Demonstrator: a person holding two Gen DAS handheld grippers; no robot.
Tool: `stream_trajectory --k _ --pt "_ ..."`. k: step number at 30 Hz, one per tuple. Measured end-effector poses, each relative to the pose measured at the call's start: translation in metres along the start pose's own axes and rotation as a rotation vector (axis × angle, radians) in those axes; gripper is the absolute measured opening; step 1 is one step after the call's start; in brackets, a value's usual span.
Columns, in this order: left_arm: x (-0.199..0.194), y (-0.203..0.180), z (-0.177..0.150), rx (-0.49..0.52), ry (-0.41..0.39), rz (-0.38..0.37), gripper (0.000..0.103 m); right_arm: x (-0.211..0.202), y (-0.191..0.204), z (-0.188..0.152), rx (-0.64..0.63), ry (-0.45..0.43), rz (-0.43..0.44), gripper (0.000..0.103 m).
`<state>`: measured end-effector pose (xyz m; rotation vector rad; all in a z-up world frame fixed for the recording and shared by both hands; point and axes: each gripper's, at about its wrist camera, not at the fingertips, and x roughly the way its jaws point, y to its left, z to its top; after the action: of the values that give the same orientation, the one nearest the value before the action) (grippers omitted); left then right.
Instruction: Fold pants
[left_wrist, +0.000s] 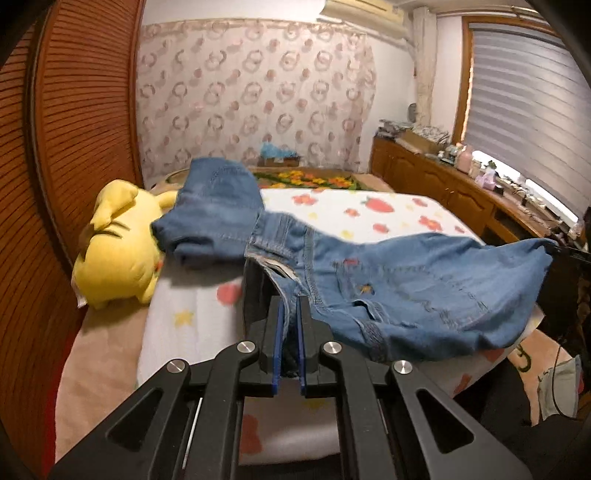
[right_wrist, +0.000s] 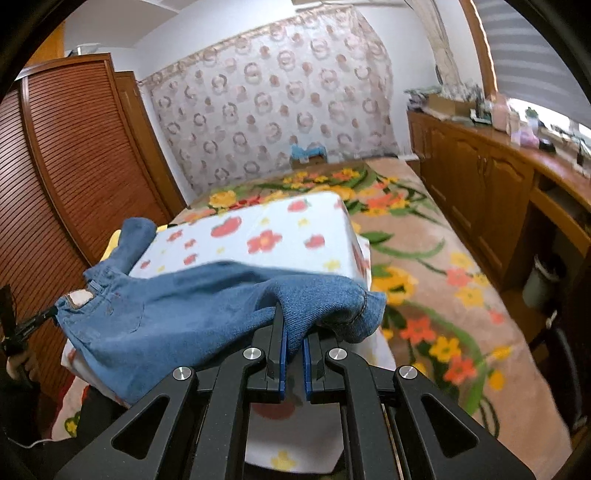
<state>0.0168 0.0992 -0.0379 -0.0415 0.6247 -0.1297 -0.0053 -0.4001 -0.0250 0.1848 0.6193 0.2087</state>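
Note:
Blue denim pants (left_wrist: 424, 288) hang stretched between my two grippers above a white flower-print pad (left_wrist: 369, 210). My left gripper (left_wrist: 290, 301) is shut on the waistband edge. One pant leg (left_wrist: 214, 206) lies bunched on the pad at the back left. In the right wrist view my right gripper (right_wrist: 293, 317) is shut on a fold of the pants (right_wrist: 184, 314), near a hemmed edge. The left gripper (right_wrist: 33, 321) shows at the far left, pinching the waistband by its label. The right gripper (left_wrist: 569, 254) shows at the left view's right edge.
A yellow plush toy (left_wrist: 118, 243) lies left of the pad, against a louvred wooden door (left_wrist: 74, 129). The pad (right_wrist: 280, 229) rests on a floral blanket (right_wrist: 424, 277). A wooden cabinet (right_wrist: 480, 184) with clutter runs along the right wall. A small bin (right_wrist: 543, 280) stands beside it.

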Motion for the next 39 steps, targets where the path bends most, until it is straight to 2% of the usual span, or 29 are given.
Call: stream_trajectory --k 6,13,14,16,17,19,20,22,23,28,30,35,39 --pt "-0.007 0.008 -0.01 -0.008 0.014 0.019 0.008 0.009 0.004 -0.007 0.008 0.043 -0.051 0.006" --pt "0.001 -0.01 -0.01 0.032 0.035 -0.016 0.01 0.003 0.011 -0.008 0.041 0.047 -0.057 0.006" --pt "0.002 -0.013 -0.009 0.035 0.037 -0.023 0.014 0.002 0.011 -0.008 0.043 0.048 -0.056 0.007" --pt "0.006 -0.02 -0.008 0.036 0.033 -0.04 0.03 0.002 0.011 -0.009 0.039 0.052 -0.059 0.008" --pt "0.007 -0.023 -0.008 0.036 0.03 -0.049 0.033 0.002 0.013 -0.007 0.035 0.051 -0.062 0.009" --pt "0.012 -0.03 -0.007 0.039 0.027 -0.062 0.049 0.003 0.012 -0.011 0.03 0.051 -0.067 0.01" --pt "0.014 -0.033 -0.006 0.04 0.026 -0.071 0.053 0.002 0.013 -0.01 0.027 0.051 -0.068 0.01" --pt "0.02 -0.04 -0.006 0.04 0.029 -0.088 0.084 0.001 0.014 -0.01 0.018 0.051 -0.078 0.011" --pt "0.023 -0.043 -0.006 0.038 0.025 -0.091 0.087 -0.001 0.013 -0.014 0.014 0.052 -0.082 0.013" --pt "0.05 -0.061 -0.009 0.047 0.068 -0.112 0.088 -0.003 0.012 -0.017 0.011 0.061 -0.102 0.02" --pt "0.056 -0.065 -0.011 0.038 0.077 -0.118 0.088 -0.003 0.009 -0.017 0.018 0.064 -0.108 0.027" --pt "0.067 -0.074 -0.017 0.032 0.11 -0.143 0.088 -0.009 0.004 -0.017 0.022 0.06 -0.112 0.035" --pt "0.075 -0.079 -0.024 0.045 0.129 -0.113 0.088 -0.011 0.002 -0.016 0.028 0.05 -0.11 0.037"
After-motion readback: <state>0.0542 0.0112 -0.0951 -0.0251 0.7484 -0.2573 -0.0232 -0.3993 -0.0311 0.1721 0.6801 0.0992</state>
